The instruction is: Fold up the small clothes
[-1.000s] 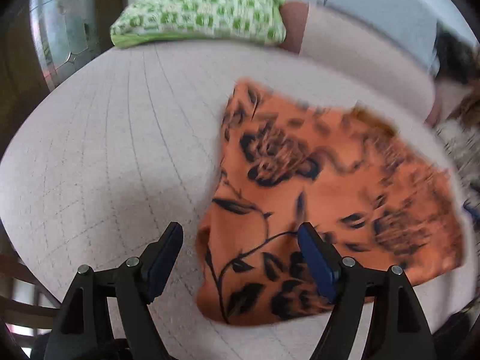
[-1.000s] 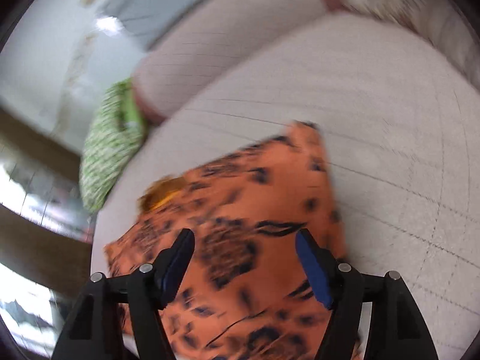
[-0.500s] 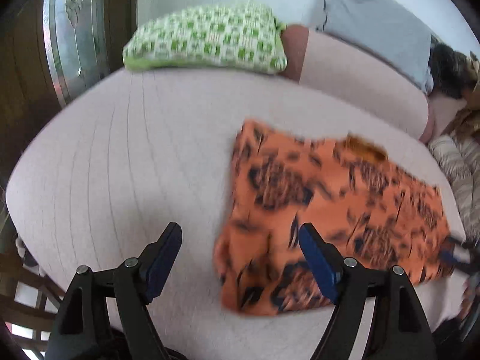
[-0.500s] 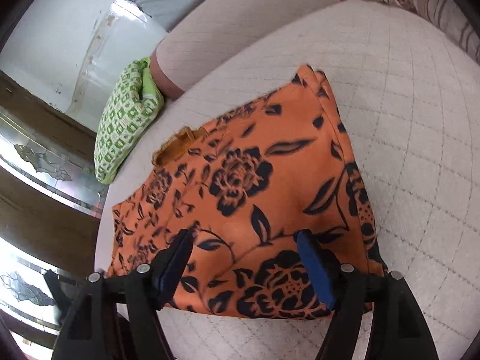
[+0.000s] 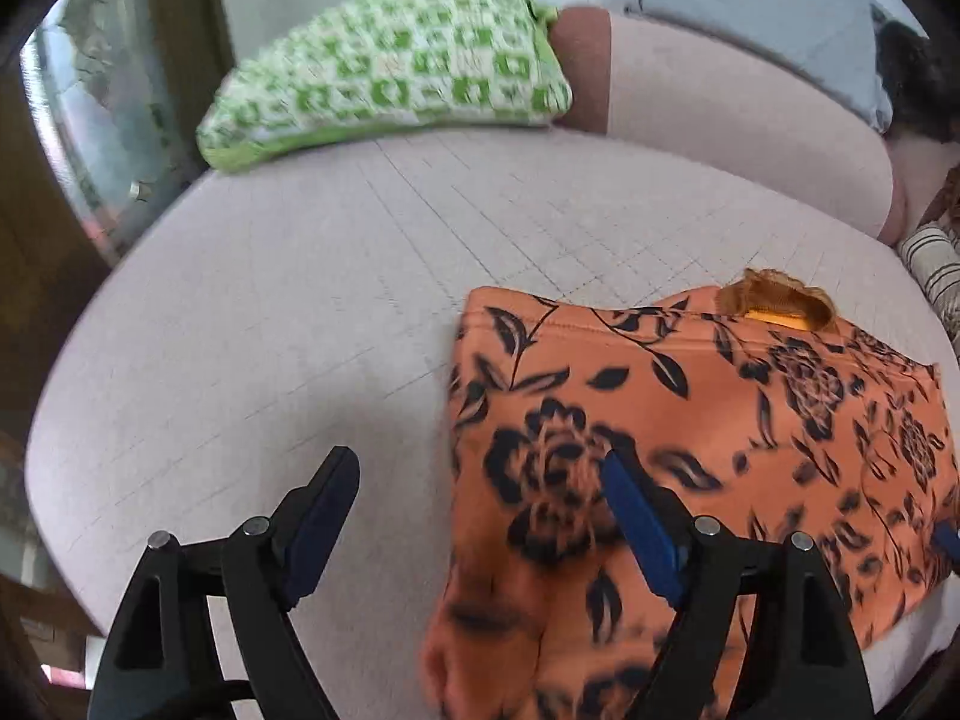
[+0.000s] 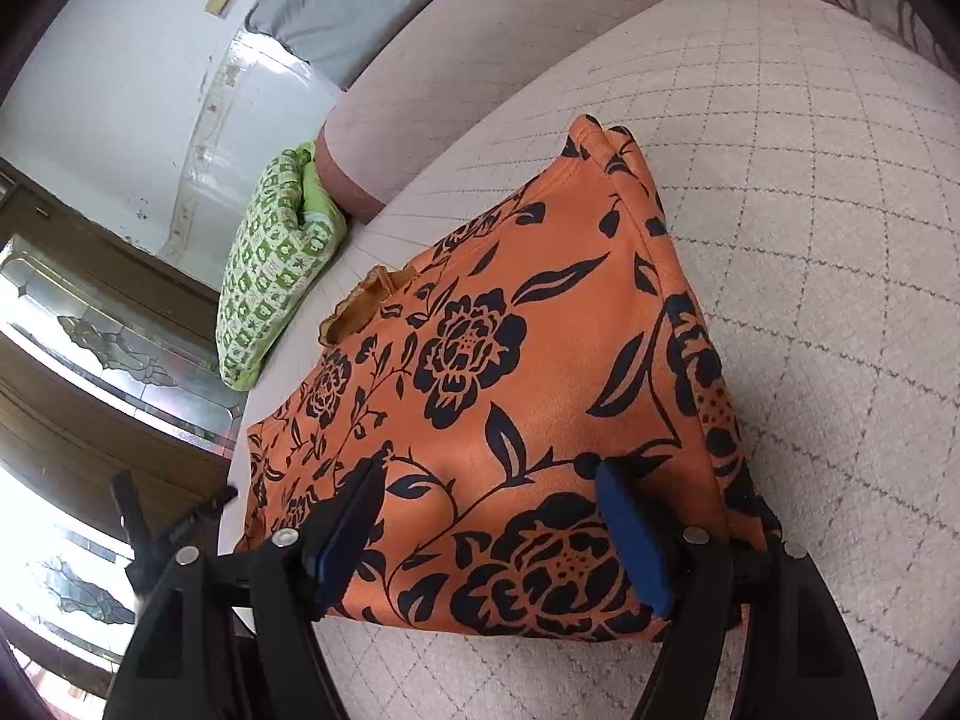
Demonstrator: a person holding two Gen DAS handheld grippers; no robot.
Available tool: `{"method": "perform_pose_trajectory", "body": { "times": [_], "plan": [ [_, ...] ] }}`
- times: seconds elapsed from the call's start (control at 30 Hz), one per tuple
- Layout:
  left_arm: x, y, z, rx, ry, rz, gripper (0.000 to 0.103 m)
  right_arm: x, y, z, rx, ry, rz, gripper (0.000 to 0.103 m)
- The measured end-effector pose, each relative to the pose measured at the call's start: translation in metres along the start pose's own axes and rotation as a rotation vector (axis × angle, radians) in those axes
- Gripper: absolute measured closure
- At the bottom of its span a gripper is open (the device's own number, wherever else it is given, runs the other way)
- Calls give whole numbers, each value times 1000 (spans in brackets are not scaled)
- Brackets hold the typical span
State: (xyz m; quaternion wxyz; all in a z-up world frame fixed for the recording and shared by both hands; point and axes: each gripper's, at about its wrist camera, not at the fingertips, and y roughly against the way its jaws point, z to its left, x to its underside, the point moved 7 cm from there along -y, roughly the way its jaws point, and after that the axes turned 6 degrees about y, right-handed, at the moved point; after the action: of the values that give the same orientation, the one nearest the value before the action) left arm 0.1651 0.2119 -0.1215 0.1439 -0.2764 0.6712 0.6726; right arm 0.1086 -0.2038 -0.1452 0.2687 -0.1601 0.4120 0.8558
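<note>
Both of my claws are spread wide, pinching nothing. My left claw (image 5: 480,516) straddles the orange floral garment's (image 5: 708,432) left edge; my right claw (image 6: 492,516) hovers over its near hem at lower centre of the frame.

A pale quilted seat cushion (image 5: 312,312) with a stitched diamond grid carries everything; an orange garment with black flowers (image 6: 510,396) lies flat on it, straight ahead of the right tool and off to the right of the left tool; a green-and-white checked pillow (image 5: 390,72) rests at its far edge, beyond the left tool.
</note>
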Motion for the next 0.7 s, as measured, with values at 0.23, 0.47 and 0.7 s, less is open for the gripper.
{"method": "perform_pose_trajectory", "body": {
  "times": [0.23,0.47,0.7],
  "plan": [
    [-40,-25,23,-27,76,-2,25,-2,0,-1,-19,-1,-2,26],
    [-64,-77,34,-83,57,103,51,-4,-6,2,-10,26,1,21],
    [-67,-9,29,-44,3,-37,48,-3,-6,5,-6,34,-6,21]
  ]
}}
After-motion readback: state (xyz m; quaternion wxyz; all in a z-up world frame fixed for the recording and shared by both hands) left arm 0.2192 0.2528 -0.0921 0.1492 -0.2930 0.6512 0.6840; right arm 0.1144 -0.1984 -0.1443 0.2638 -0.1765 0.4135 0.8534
